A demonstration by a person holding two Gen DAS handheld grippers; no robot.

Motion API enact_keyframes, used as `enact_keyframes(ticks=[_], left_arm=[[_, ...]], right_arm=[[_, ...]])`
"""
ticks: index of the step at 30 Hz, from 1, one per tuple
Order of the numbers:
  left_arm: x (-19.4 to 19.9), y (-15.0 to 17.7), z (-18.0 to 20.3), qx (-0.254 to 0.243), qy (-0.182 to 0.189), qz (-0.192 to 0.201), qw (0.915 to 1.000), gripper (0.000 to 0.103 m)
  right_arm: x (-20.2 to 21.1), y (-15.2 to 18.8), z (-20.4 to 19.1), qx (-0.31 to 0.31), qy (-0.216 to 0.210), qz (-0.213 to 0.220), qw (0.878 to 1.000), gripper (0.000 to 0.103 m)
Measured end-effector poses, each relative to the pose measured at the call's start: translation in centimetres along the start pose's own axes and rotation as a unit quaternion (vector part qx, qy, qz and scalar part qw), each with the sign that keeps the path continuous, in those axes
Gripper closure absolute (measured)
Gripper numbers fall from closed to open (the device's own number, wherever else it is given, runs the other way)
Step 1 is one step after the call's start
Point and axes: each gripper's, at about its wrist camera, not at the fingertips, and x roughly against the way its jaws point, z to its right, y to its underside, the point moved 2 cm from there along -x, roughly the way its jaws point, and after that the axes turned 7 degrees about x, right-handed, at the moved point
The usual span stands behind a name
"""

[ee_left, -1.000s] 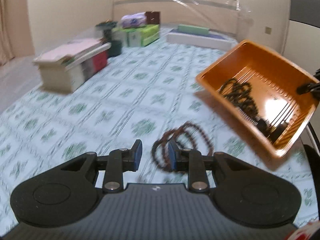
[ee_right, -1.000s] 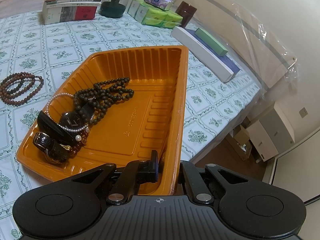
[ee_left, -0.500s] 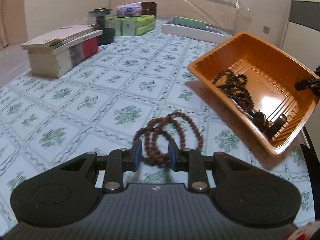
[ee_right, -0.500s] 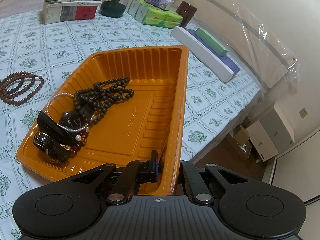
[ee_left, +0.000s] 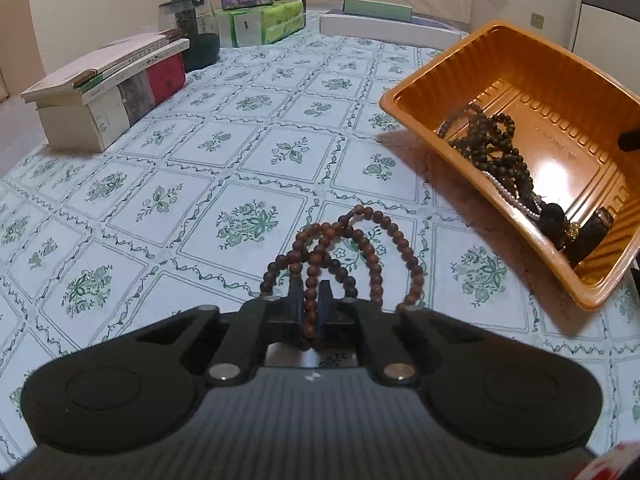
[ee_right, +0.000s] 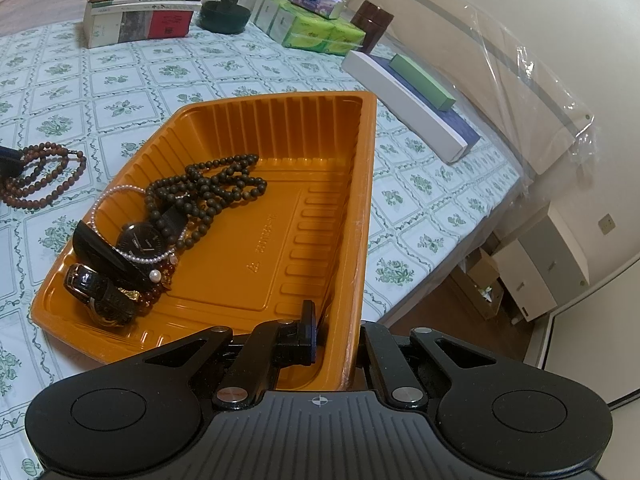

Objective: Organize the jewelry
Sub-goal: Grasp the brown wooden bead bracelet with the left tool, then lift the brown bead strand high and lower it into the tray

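A brown bead necklace [ee_left: 367, 212] lies looped on the flowered tablecloth, also visible in the right wrist view [ee_right: 48, 147]. My left gripper [ee_left: 311, 300] is low over its near end. Its jaws are closing, and the pads pinch one strand of beads. The orange plastic tray [ee_right: 280, 120] is tilted, with its far side raised [ee_left: 500, 52]. Inside it lie a dark bead necklace [ee_right: 208, 188], a pearl bracelet [ee_right: 120, 192] and two watches [ee_right: 140, 240]. My right gripper [ee_right: 334, 320] is shut on the tray's near wall, one finger inside and one hidden outside.
At the far left stands a stack of books [ee_left: 108, 92]. Behind it are a glass jar [ee_left: 192, 28], green tissue packs [ee_left: 264, 20] and a long white box [ee_left: 380, 28]. The table's right edge drops to a floor with cartons [ee_right: 484, 288].
My left gripper came forward and down onto the brown beads, and its open jaws shut on a strand. The right gripper and the tray stayed put.
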Motion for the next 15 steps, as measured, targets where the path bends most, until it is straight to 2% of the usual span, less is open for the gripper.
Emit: enact_keyframes(ticks=[4,15], left_arm=[[1.0,-0.7,0.1,-0.019,0.004,0.005,0.9998,0.098],[6.8,-6.8,-0.3,-0.053,0.036,0.078,0.9949,0.098]], right_arm=[[0.0,0.0,0.0,0.000,0.000,0.000,1.000,0.099],[0.0,-0.2,0.0,0.005,0.003,0.001,1.000,0.099]])
